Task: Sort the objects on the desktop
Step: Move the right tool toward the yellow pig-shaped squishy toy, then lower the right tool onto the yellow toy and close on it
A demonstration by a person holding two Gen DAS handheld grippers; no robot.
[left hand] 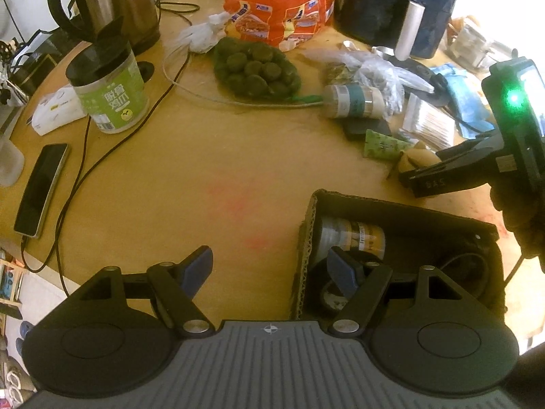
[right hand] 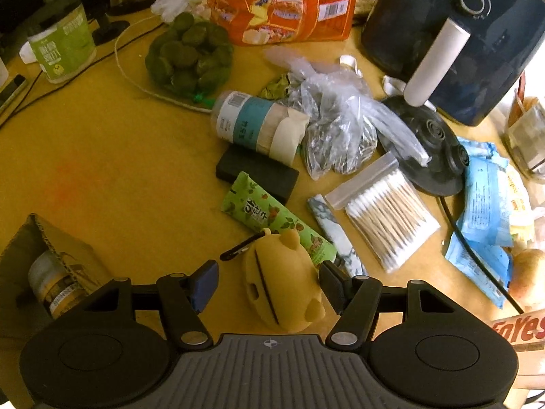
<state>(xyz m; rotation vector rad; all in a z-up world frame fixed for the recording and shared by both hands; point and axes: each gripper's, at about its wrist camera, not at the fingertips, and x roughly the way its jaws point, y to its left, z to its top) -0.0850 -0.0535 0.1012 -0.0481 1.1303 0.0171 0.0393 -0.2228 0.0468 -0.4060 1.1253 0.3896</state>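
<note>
Right wrist view showed my right gripper point(right hand: 269, 284) spread wide around the yellow case point(right hand: 282, 289) lying on the table point(right hand: 119, 156); it looked soft, light, rubbery, best pinched across its flanks.

"EnYes" in red on box point(right hand: 521, 332) at right edge; other labels too blurred to read

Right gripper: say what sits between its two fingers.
In the right wrist view, a yellow animal-shaped case lies between the open right gripper's fingers, which have not closed on it.
</note>
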